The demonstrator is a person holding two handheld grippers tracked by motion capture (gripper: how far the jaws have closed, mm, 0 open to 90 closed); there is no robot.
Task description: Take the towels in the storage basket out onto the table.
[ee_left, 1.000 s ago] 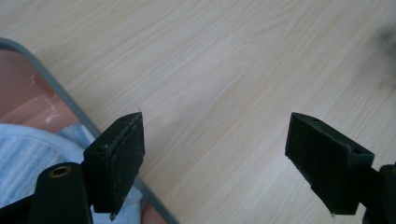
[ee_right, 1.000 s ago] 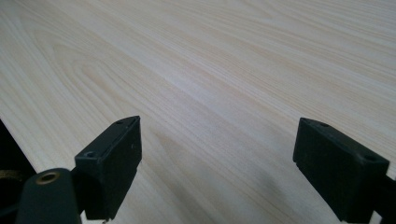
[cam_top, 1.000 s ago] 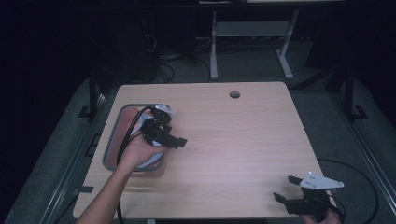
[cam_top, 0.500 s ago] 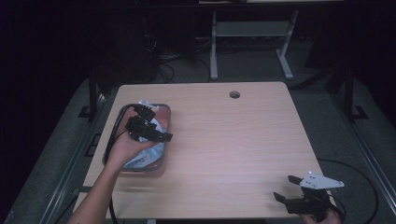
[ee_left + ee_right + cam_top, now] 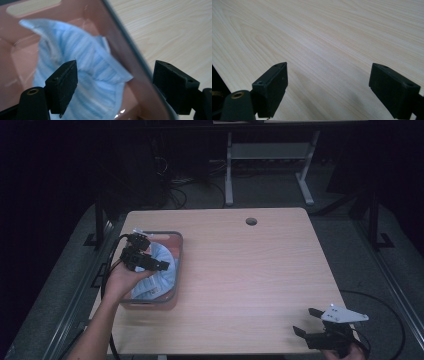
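Note:
A pink bin with a grey rim [image 5: 179, 251] stands at the left side of the wooden table [image 5: 250, 265]. In it lies a crumpled light blue striped cloth [image 5: 161, 276]. My left gripper [image 5: 155, 259] hovers over the bin, open, with nothing between its jaws. In the left gripper view the cloth [image 5: 85, 65] lies just below the gripper [image 5: 117, 86], one jaw over the cloth, the other past the bin's rim [image 5: 130, 50]. My right gripper [image 5: 307, 321] stays open at the table's near right corner; in the right gripper view, the gripper [image 5: 327, 87] has bare wood [image 5: 324, 37] beneath it.
A round cable hole [image 5: 251, 221] sits near the table's far edge. Cables [image 5: 107, 270] trail from the left gripper over the table's left edge. Dark floor and metal desk legs [image 5: 229, 175] lie beyond the table.
My left gripper has moved leftward from the bin's right rim to above its middle. The right gripper has stayed in place.

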